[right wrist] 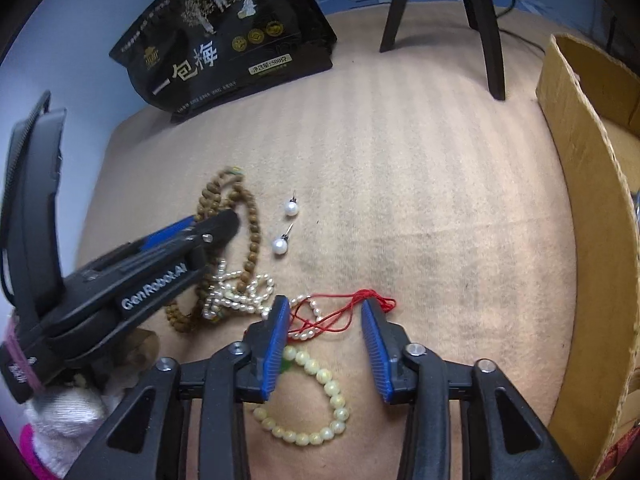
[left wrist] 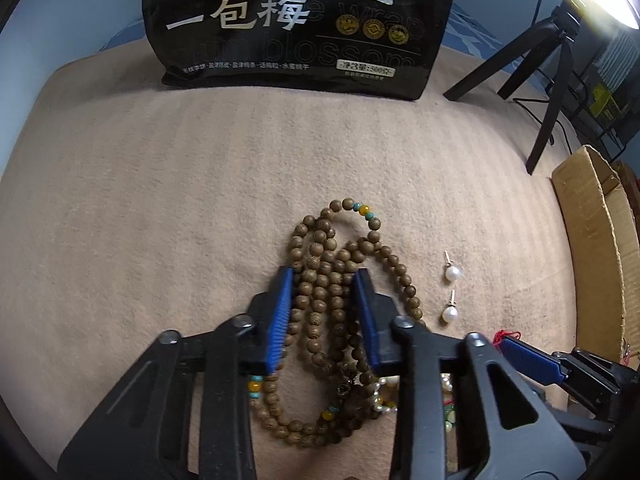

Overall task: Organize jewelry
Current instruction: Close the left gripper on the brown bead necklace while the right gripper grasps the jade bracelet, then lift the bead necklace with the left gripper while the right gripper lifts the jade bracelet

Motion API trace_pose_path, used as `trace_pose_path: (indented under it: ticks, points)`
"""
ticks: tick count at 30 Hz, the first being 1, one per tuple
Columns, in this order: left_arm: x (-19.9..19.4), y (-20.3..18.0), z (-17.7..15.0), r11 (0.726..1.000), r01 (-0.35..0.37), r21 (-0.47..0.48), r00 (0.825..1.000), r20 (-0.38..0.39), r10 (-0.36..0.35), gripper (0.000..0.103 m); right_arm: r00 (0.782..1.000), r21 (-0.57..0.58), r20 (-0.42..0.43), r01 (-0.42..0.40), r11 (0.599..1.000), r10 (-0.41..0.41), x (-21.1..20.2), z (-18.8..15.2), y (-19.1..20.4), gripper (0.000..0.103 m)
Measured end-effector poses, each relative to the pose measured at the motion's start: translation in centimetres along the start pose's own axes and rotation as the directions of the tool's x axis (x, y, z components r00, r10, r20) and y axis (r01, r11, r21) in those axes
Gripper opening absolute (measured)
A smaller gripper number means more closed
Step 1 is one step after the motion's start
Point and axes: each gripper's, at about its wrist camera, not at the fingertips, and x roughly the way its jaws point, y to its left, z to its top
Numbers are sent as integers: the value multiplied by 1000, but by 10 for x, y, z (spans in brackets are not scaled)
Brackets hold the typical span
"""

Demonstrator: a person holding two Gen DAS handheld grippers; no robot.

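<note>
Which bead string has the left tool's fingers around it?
The brown wooden bead strand, with turquoise and amber accents. The cream bracelet and small pearl strand lie nearer the right tool.

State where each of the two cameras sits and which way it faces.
Left wrist: on the left gripper, looking steeply down at the wooden beads between its fingers; the right gripper's tip shows.
Right wrist: on the right gripper, looking down at the red cord and cream bracelet; the left gripper and a white glove show.
Shared: pearl earrings, black bag, cardboard box, beige cloth.
</note>
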Motion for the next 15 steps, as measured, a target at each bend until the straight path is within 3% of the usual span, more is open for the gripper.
trace_pose_path:
  ticks: [4, 7, 11, 13, 15]
  points:
    - [-1, 11, 1, 1000, 10, -16, 1000, 7, -10, 12, 1000, 24, 15, -10, 1000, 10, 2, 3, -9, 12]
    - [-1, 14, 3, 999, 26, -28, 1000, 7, -26, 11, 999, 58, 20, -47, 997, 46, 3, 5, -20, 3]
    - [1, 15, 5, 999, 29, -23, 1000, 10, -29, 11, 995, 84, 9, -103, 991, 102, 3, 6, -28, 5]
    - [1, 14, 5, 999, 32, -27, 999, 10, -32, 11, 989, 140, 13, -144, 980, 144, 2, 7, -35, 16]
    - [-1, 17, 2, 999, 31, -25, 999, 12, -31, 11, 985, 194, 21, -174, 965, 174, 1, 8, -42, 18]
